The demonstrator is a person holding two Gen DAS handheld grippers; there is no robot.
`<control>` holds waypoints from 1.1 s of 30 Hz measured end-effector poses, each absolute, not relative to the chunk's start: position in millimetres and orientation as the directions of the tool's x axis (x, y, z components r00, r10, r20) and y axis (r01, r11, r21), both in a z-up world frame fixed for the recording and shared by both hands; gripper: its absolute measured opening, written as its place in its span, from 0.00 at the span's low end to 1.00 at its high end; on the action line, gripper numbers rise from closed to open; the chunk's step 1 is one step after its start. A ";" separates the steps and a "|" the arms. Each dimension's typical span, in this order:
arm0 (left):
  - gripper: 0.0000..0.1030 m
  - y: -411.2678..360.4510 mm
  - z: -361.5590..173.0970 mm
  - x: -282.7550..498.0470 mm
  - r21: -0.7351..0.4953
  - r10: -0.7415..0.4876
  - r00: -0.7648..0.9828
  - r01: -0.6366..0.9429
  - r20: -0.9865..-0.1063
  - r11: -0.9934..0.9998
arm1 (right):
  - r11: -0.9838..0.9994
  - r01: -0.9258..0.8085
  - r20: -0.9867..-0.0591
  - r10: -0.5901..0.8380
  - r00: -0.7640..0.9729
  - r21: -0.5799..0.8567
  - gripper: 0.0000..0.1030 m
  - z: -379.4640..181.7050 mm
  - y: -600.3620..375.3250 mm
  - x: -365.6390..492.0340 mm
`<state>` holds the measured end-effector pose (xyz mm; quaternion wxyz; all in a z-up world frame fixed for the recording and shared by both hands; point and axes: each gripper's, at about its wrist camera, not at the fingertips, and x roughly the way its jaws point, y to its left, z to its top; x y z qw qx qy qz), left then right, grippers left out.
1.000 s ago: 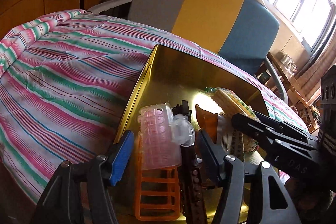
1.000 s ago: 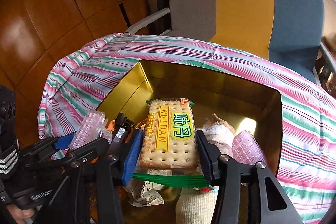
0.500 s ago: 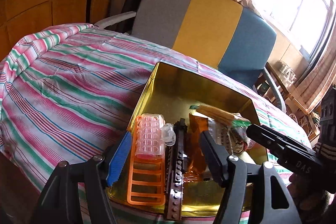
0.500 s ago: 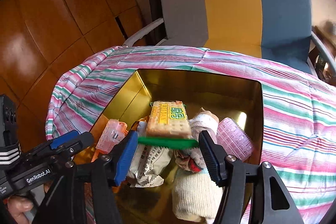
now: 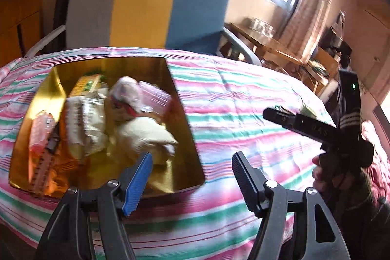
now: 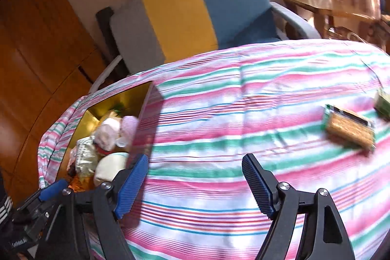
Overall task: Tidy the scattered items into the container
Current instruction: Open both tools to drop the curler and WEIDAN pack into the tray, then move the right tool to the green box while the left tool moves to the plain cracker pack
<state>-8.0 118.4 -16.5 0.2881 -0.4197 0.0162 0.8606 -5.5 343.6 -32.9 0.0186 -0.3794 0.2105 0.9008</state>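
The gold tin (image 5: 109,68) sits on the striped bedspread, filled with a cracker pack (image 5: 85,87), a white packet (image 5: 85,118), a cream sock (image 5: 146,133), a pink curler (image 5: 156,96) and an orange basket. My left gripper (image 5: 192,178) hangs open and empty over the tin's near right corner. My right gripper (image 6: 195,184) is over bare bedspread to the right of the tin (image 6: 126,99), its jaws opening with nothing between them. Another cracker pack (image 6: 349,128) and a green packet (image 6: 384,104) lie on the bedspread at far right.
A grey, yellow and blue chair (image 5: 146,11) stands behind the bed. A wooden side table (image 6: 321,6) is by the window at right. A hand holds the right gripper (image 5: 280,117) over the bedspread; the left gripper (image 6: 48,190) shows at lower left in the right wrist view.
Both grippers drew back out of the tin and swung right. The right one let go of its cracker pack, which now lies in the tin, and its jaws spread wider.
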 end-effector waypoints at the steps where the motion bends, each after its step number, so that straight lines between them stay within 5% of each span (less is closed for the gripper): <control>1: 0.67 132.8 -20.6 -1.3 -0.201 0.490 -0.461 -0.544 -0.740 -0.815 | -0.900 -0.231 -0.694 -0.103 -0.712 0.370 0.79 -36.8 360.1 5.1; 9: 0.68 197.8 -65.4 27.3 -0.099 0.442 -0.367 -0.667 -0.818 -0.738 | -0.862 -0.393 -0.712 0.054 -0.700 0.321 1.00 -52.4 453.9 56.5; 14: 0.69 202.4 -85.6 29.6 -0.077 0.416 -0.361 -0.671 -0.835 -0.737 | -0.884 -0.385 -0.725 0.080 -0.684 0.265 1.00 -53.8 484.0 48.3; 19: 0.81 209.0 -92.2 34.4 -0.035 0.415 -0.385 -0.697 -0.824 -0.716 | -0.911 -0.359 -0.732 0.103 -0.673 0.202 1.00 -47.0 500.6 17.5; 33: 0.86 209.3 -94.4 33.7 -0.051 0.438 -0.401 -0.689 -0.805 -0.723 | -0.943 -0.288 -0.848 0.009 -0.530 0.170 1.00 -76.1 515.2 -51.3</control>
